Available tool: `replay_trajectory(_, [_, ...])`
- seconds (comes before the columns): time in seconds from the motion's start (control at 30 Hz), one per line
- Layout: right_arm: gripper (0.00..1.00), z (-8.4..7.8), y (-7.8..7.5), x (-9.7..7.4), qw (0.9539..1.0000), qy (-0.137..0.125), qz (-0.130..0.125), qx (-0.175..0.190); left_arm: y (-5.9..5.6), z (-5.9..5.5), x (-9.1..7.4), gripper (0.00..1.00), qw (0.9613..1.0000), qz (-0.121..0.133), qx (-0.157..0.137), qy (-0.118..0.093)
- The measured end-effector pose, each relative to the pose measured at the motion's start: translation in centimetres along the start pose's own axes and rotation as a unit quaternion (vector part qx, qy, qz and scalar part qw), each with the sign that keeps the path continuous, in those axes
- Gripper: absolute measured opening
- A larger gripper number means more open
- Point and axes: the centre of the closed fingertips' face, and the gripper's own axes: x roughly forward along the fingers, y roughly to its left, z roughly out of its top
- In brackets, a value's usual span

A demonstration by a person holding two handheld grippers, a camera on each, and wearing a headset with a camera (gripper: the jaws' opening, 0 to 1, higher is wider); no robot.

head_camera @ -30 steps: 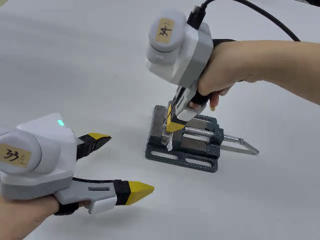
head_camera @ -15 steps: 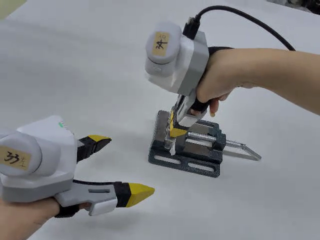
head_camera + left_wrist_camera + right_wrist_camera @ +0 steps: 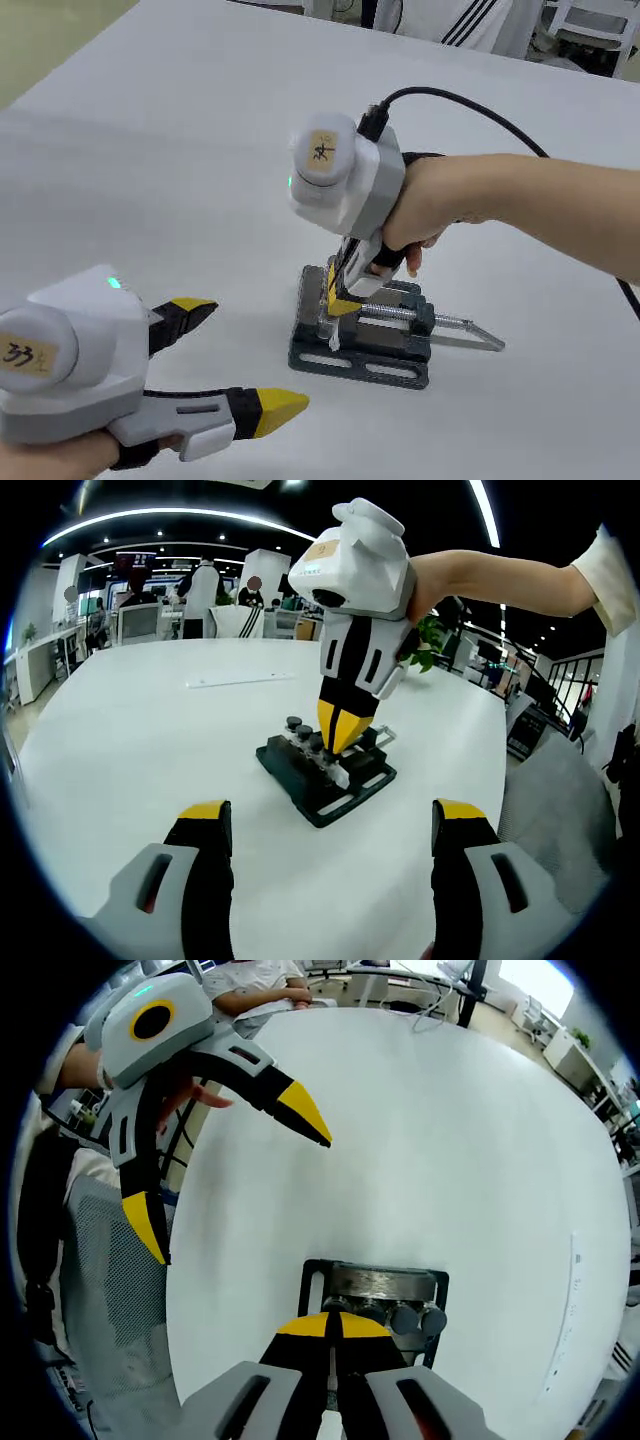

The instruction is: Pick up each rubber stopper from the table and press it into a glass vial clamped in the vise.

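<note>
The large white worktop (image 3: 150,150) looks smooth and matt, with only a soft sheen under the lights. The small dark grey metal vise (image 3: 360,366) has a dull, slightly grainy cast base, while its threaded screw (image 3: 395,313) is bare bright steel. The dark round stoppers (image 3: 405,1318) look matt, like rubber. The left gripper (image 3: 260,355) and the right gripper (image 3: 338,300) have smooth satin shells of white and light grey plastic, each bearing a handwritten tan paper label (image 3: 322,150). Their fingers (image 3: 270,404) are matt black plastic with yellow tips. The black cable (image 3: 470,105) is smooth and faintly glossy.
</note>
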Motion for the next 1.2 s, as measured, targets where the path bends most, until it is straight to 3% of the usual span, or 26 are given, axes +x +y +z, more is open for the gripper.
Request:
replay_trajectory(0.1, [0.00, 0.2, -0.2, 0.0, 0.9999, -0.007, -0.008, -0.004, -0.2, 0.1, 0.0, 0.81, 1.0000, -0.003, 0.004, 0.001])
replay_trajectory(0.37, [0.00, 0.2, -0.4, -0.1, 0.9981, -0.046, -0.010, 0.039, -0.5, 0.1, -0.4, 0.81, 1.0000, -0.003, 0.007, 0.001])
replay_trajectory(0.67, [0.01, -0.1, -0.4, -0.3, 0.9953, -0.076, -0.026, 0.053, -0.3, -0.1, -0.7, 0.81, 0.9999, -0.002, 0.008, 0.006])
replay_trajectory(0.8, [0.09, -1.2, -0.2, -0.9, 0.9946, -0.084, -0.041, 0.046, -0.2, -0.1, -0.7, 0.81, 0.9999, -0.002, 0.011, 0.008])
replay_trajectory(0.93, [0.19, -1.5, 0.5, -1.6, 0.9885, -0.124, -0.046, 0.073, 0.1, -0.3, -0.7, 0.81, 0.9999, -0.002, 0.012, 0.012])
replay_trajectory(1.2, [0.42, -3.9, 2.6, -2.2, 0.9789, -0.160, -0.077, 0.102, -0.1, -0.3, -0.8, 0.81, 0.9998, -0.004, 0.012, 0.015])
